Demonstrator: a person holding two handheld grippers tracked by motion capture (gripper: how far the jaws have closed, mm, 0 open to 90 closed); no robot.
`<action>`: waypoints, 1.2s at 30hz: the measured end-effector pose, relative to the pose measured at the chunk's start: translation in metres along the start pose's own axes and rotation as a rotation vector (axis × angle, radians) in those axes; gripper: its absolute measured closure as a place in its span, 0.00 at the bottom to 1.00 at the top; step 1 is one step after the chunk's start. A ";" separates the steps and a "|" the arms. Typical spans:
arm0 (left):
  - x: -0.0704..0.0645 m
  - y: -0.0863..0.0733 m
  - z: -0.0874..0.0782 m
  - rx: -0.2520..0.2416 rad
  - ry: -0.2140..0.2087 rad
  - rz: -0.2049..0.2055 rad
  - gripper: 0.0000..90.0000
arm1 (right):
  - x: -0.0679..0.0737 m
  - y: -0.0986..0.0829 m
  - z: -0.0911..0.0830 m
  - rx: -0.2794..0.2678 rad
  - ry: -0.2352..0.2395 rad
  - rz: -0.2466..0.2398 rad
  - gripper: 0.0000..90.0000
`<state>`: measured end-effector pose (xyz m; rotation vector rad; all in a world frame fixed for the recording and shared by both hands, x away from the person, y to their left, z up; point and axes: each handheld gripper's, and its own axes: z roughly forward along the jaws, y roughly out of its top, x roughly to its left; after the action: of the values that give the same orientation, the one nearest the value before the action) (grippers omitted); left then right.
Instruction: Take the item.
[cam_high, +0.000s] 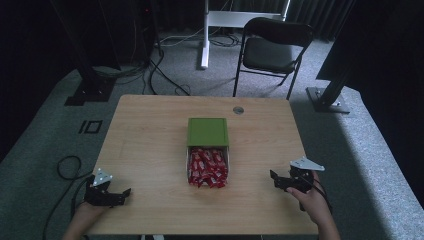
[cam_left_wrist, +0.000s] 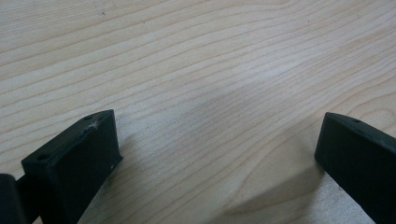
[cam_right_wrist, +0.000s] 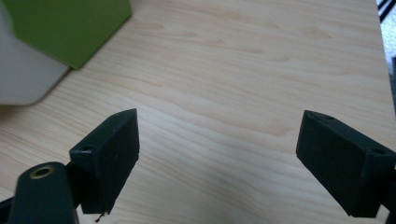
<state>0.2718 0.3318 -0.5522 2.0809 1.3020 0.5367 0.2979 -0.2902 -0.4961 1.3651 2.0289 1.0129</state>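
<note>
both grippers, left (cam_high: 121, 194) and right (cam_high: 276, 179), jaws spread; green-lidded box (cam_high: 208, 132) half-open on red sweets (cam_high: 207, 168)

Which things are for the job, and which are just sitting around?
Probably for the job:
- green lid, slid partway off
- box of red sweets
- left tongs and right tongs, both open and resting on the table

Just sitting around:
- black folding chair
- floor cables
- round plug in the tabletop
</note>
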 end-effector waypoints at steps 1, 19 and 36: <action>0.000 0.000 0.000 0.001 0.000 0.000 0.01 | 0.001 0.002 0.000 -0.003 0.004 0.000 0.15; 0.000 0.000 0.000 0.001 0.000 0.000 0.01 | 0.027 0.040 -0.001 -0.062 0.082 -0.046 0.15; 0.000 0.000 0.000 0.001 0.000 0.000 0.01 | 0.058 0.063 0.007 -0.070 0.159 -0.125 0.15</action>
<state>0.2718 0.3318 -0.5521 2.0817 1.3030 0.5358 0.3170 -0.2202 -0.4496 1.1391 2.1417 1.1571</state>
